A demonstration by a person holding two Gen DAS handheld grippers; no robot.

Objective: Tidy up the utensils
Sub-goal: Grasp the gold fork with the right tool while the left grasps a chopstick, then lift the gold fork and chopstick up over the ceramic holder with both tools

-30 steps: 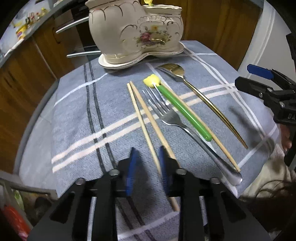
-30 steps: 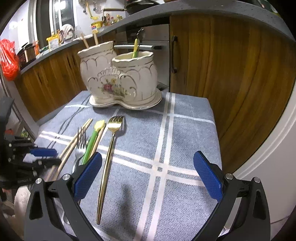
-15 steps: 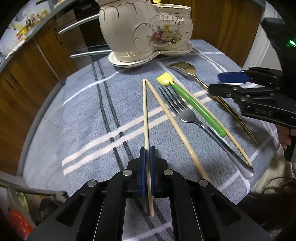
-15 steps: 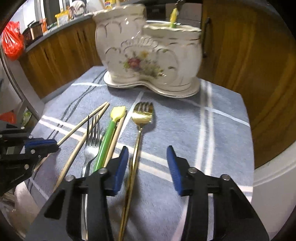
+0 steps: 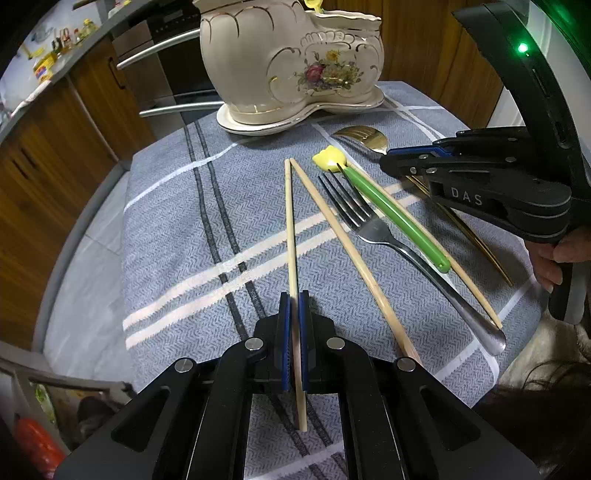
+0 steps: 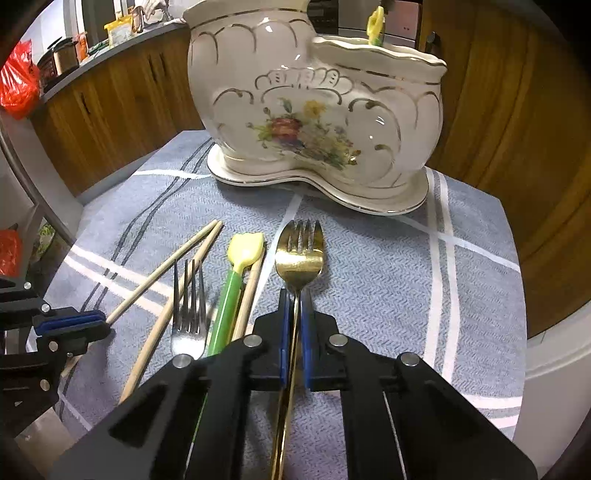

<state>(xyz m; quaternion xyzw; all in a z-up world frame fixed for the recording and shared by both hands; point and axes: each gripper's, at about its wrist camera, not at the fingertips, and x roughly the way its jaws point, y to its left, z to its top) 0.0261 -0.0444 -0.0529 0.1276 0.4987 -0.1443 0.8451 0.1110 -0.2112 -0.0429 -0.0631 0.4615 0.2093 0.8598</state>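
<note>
The left claw [image 5: 294, 306] pinches a chopstick [image 5: 290, 229] and the right claw [image 6: 295, 310] pinches the gold fork [image 6: 299, 254], with a silver fork [image 6: 189, 306], green spoon [image 6: 231, 291] and second chopstick [image 5: 347, 243] lying between them before the ceramic holder [image 6: 317, 110].

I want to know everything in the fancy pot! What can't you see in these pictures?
- Inside the ceramic holder: hidden by its own walls in both views; only a yellow tip pokes out.
- Gold fork handle end: covered by the right gripper, right wrist view.
- Counter items: too small, left wrist view.
- Chopstick middle: covered by left gripper.
</note>
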